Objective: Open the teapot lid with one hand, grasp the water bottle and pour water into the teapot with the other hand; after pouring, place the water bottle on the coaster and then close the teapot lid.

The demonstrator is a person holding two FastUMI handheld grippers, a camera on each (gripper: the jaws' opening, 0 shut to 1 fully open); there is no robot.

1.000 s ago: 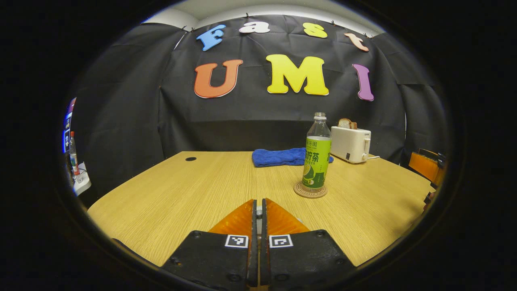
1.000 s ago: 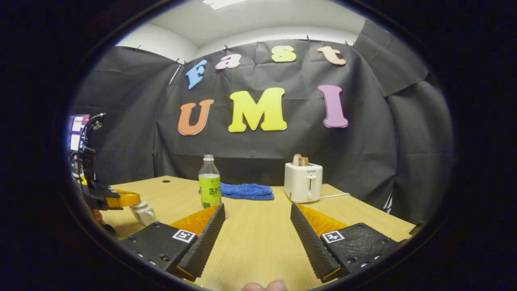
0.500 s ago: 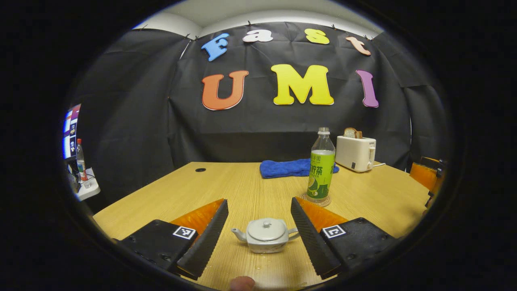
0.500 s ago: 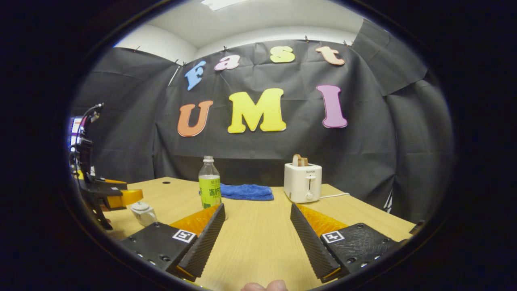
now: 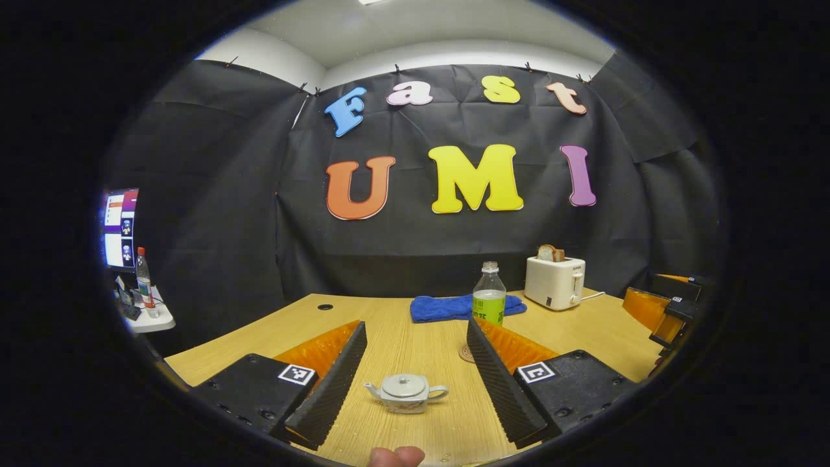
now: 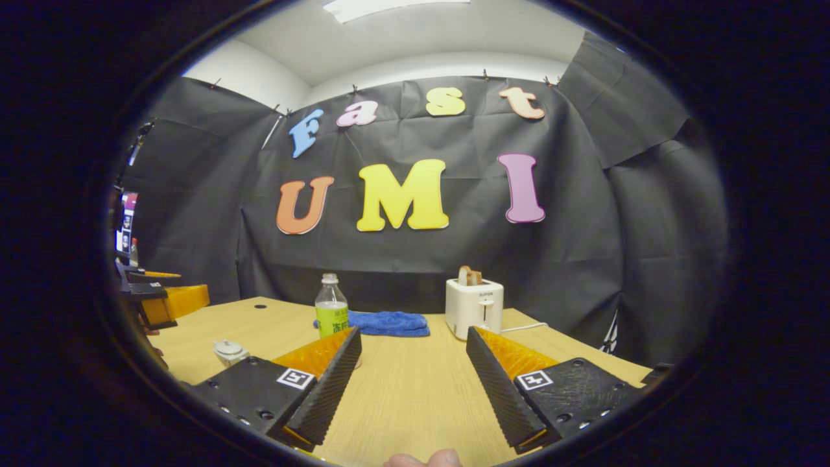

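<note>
A small grey teapot (image 5: pixel 406 392) with its lid on stands on the wooden table, in front of my open left gripper (image 5: pixel 415 379) and between its fingers' lines. The green-labelled water bottle (image 5: pixel 489 303) stands upright on a round coaster (image 5: pixel 465 353) farther back, partly hidden by a finger. In the right gripper view my right gripper (image 6: pixel 413 379) is open and empty above the table. There the teapot (image 6: pixel 229 351) sits at the left, the water bottle (image 6: pixel 331 313) behind a finger, and the left gripper (image 6: pixel 162 301) at the far left.
A blue towel (image 5: pixel 447 307) lies at the back of the table (image 5: pixel 402 337), and a white toaster (image 5: pixel 554 282) with bread stands to its right. A side shelf with a bottle (image 5: pixel 142 285) and a screen is at the far left. The right gripper (image 5: pixel 661 311) hangs at the right edge.
The left gripper opened off the teapot lid, which now sits on the pot, then drew back and up. The right gripper also rose and pulled back a little.
</note>
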